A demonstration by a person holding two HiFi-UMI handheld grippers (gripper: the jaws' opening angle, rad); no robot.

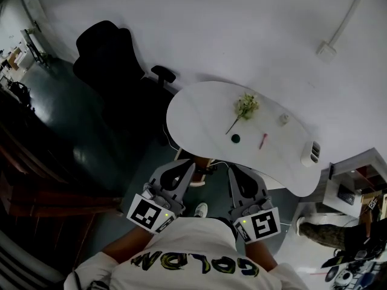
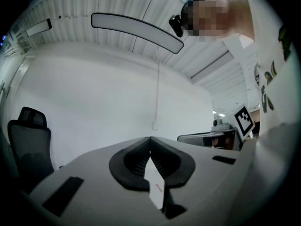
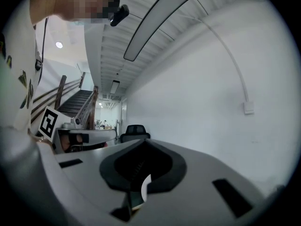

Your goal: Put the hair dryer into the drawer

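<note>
No hair dryer and no drawer show in any view. In the head view both grippers are held close to the person's chest, pointing at the white table (image 1: 199,110). My left gripper (image 1: 192,164) and my right gripper (image 1: 232,170) hover side by side before the table's near edge. In the left gripper view the left gripper (image 2: 150,138) has its jaws together, with nothing between them, aimed at a bare white wall. The right gripper (image 3: 143,141) is likewise shut and empty in its own view.
On the table lie a flower sprig (image 1: 245,107), a small dark round object (image 1: 235,138), a red stick (image 1: 263,140), a small cup (image 1: 283,119) and a white device (image 1: 311,153). A black office chair (image 1: 109,59) stands at the left, shelving (image 1: 357,186) at the right.
</note>
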